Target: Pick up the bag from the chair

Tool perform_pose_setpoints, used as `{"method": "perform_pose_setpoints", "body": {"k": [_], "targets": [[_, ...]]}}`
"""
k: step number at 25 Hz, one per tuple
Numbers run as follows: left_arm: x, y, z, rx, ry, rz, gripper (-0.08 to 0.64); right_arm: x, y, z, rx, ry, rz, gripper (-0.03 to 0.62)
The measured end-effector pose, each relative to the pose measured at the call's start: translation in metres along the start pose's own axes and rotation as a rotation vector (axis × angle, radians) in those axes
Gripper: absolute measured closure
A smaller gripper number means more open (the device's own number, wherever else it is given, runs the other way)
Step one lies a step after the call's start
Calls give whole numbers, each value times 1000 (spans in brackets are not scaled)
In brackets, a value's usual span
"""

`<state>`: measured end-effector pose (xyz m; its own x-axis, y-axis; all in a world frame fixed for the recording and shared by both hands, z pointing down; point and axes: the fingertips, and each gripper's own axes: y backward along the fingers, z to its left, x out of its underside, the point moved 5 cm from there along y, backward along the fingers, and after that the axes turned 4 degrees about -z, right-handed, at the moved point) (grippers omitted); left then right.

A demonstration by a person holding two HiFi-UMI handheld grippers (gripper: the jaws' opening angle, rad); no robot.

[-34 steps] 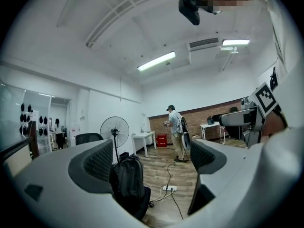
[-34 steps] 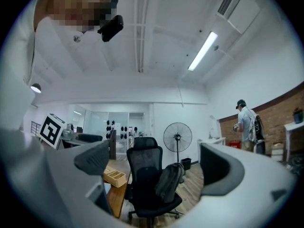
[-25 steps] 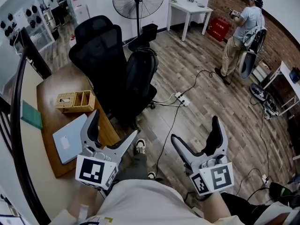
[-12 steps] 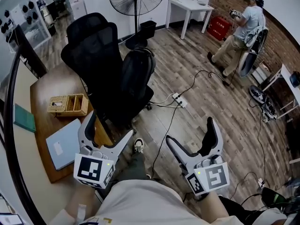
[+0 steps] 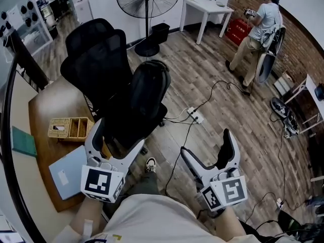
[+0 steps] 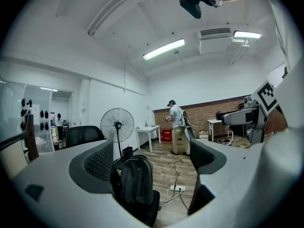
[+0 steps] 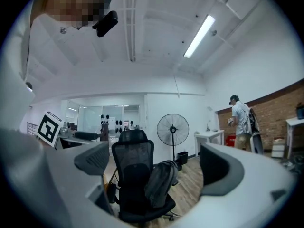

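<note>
A black backpack (image 5: 147,92) stands upright on the seat of a black mesh office chair (image 5: 96,59), leaning against its backrest. The bag also shows in the left gripper view (image 6: 136,182) and the right gripper view (image 7: 160,182). My left gripper (image 5: 117,138) is open and held low, just short of the chair's near side, with nothing between its fingers. Off to the right over the wooden floor, my right gripper (image 5: 205,148) is open and holds nothing as well. Both grippers are apart from the bag.
A wooden desk (image 5: 48,110) at left carries a wicker tray (image 5: 71,128) and a grey laptop (image 5: 68,168). A power strip (image 5: 195,116) with cables lies on the floor. A standing fan (image 5: 148,4), a white table (image 5: 207,9) and a person (image 5: 255,34) are farther back.
The view has shifted forward and left toward the chair; the chair and bag sit closer and lower in frame. Both grippers stay open and hold about the same pose.
</note>
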<state>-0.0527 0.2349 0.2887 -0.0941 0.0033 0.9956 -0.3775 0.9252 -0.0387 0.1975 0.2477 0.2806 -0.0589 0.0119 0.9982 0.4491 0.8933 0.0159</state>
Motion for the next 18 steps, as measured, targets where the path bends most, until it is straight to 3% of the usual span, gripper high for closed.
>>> {"method": "perform_pose_setpoints", "body": {"k": [13,18], "targets": [[6,-139,126,65,10,-5,75,-4,-185,-28,56,31,33,-3],[14,-166,166,45,32,-12,75,3,-235,-26,25,54,73,-3]]}}
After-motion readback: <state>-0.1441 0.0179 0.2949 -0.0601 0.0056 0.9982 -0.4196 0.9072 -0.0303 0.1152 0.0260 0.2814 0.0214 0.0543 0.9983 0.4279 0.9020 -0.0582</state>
